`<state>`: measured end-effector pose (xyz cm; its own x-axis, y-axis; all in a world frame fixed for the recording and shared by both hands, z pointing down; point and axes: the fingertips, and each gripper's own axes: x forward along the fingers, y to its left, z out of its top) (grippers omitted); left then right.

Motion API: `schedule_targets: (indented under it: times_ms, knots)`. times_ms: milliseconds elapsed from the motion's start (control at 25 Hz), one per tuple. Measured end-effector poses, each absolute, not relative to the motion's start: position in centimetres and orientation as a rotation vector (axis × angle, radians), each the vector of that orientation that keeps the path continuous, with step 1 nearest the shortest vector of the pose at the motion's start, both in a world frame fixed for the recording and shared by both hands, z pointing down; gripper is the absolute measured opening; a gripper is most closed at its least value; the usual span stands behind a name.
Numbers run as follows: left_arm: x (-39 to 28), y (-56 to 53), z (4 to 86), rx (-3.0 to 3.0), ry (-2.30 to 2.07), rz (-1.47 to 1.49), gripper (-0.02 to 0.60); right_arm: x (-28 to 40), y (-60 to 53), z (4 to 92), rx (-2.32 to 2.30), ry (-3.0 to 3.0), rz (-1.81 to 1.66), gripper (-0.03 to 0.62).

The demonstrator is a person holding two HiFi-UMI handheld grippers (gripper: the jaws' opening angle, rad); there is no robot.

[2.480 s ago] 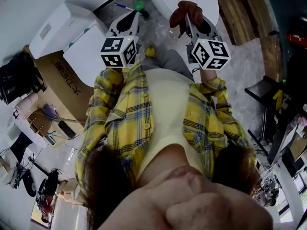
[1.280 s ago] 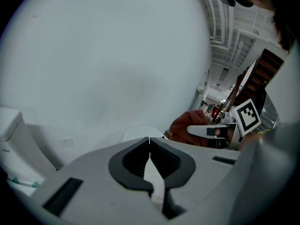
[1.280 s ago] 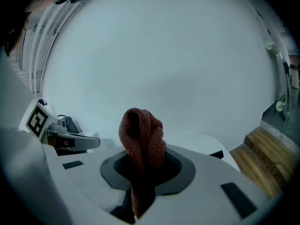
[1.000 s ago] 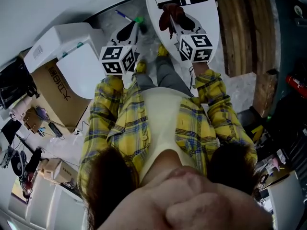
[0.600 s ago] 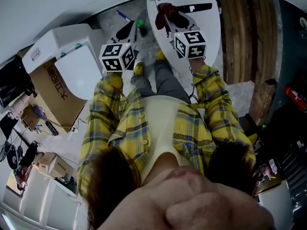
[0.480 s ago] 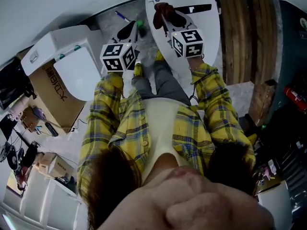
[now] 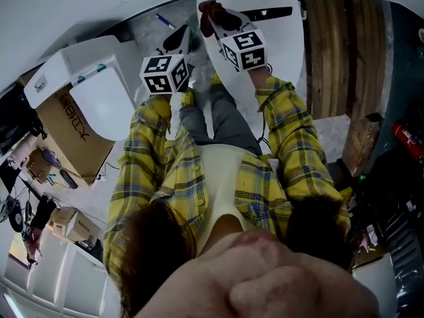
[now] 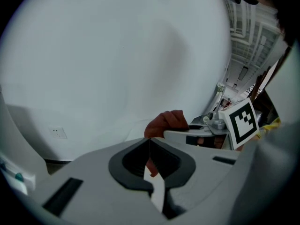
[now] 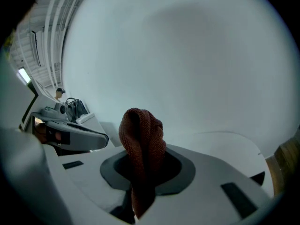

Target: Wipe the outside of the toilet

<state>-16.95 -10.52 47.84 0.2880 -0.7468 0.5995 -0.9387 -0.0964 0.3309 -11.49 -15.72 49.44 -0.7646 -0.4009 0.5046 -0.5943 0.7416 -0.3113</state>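
A white toilet (image 7: 99, 91) with a box tank and an oval lid stands at the left of the head view. My right gripper (image 7: 213, 15) is shut on a bunched rust-brown cloth (image 7: 207, 8), held over the left edge of a white oval top (image 7: 265, 35). The right gripper view shows the cloth (image 9: 141, 139) standing up out of the jaws of that gripper (image 9: 143, 170). My left gripper (image 7: 180, 40) hangs between the toilet and the oval top, apart from both. In the left gripper view its jaws (image 8: 149, 154) meet with nothing between them, and the cloth (image 8: 166, 123) shows beyond.
A cardboard box (image 7: 66, 121) sits beside the toilet. A green-tipped item (image 7: 193, 32) and a blue-handled stick (image 7: 163, 20) lie on the floor by the wall. Wooden planks (image 7: 331, 45) run along the right. A red canister (image 7: 407, 140) is at the far right.
My right gripper has carried the cloth leftward across the white oval top to its left edge. The left gripper has stayed near the toilet, shut.
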Motion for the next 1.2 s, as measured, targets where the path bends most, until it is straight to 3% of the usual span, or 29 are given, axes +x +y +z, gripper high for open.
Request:
schedule_targets:
  times_ms: [560, 1200]
  knots:
    - [-17.2, -12.1, 52.2, 1.822, -1.509, 0.382, 0.012, -11.5, -18.8, 55.9, 0.734, -2.424, 0.608, 0.086]
    - [-12.4, -13.7, 54.8, 1.897, -1.341, 0.476, 0.012, -0.8, -22.9, 58.9, 0.964, -2.273, 0.574, 0.086]
